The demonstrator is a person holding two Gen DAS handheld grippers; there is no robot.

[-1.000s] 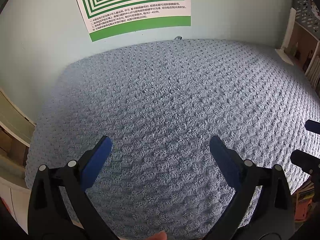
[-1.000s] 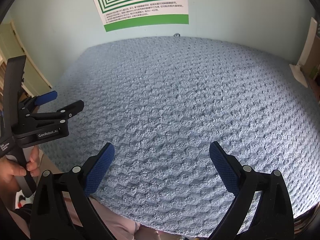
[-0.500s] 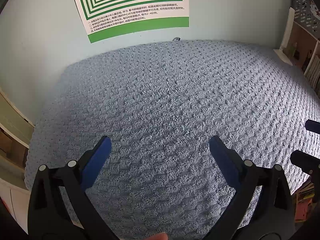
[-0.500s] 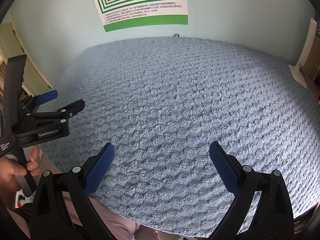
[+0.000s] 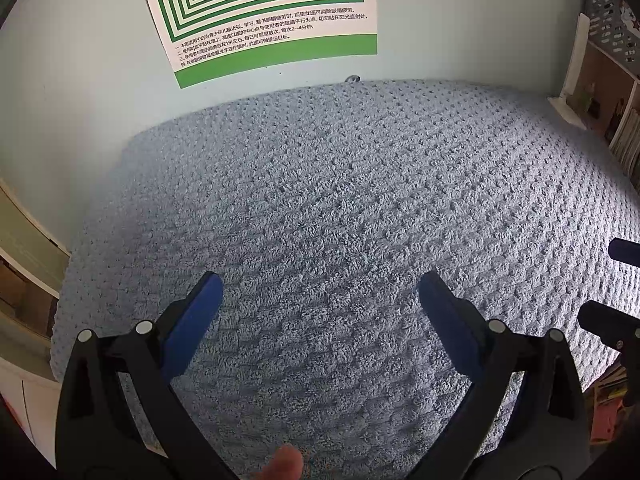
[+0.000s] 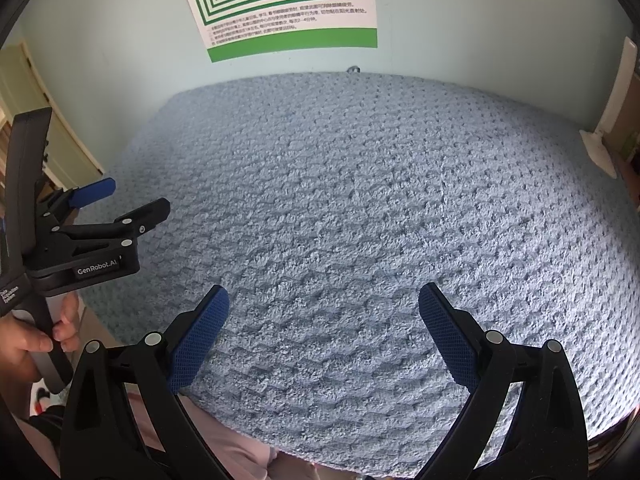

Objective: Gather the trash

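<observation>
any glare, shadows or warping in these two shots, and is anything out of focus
Left wrist view: bright light washes out the right side of the blue textured mat, a soft shadow lies between the open left gripper fingers, and the green poster edges bow with fisheye. Right wrist view: more even light, brighter at the mat's right edge, dark lens corners, all reasonably sharp.

left wrist: low, close over blue towel (image 5: pixel 340 208) | right wrist: same, facing poster (image 6: pixel 288 0) | shared: both

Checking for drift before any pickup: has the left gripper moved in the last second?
Yes, slightly. In the left wrist view the green poster sits a little lower and further left, so the left gripper tilted slightly up and rightward.
</observation>
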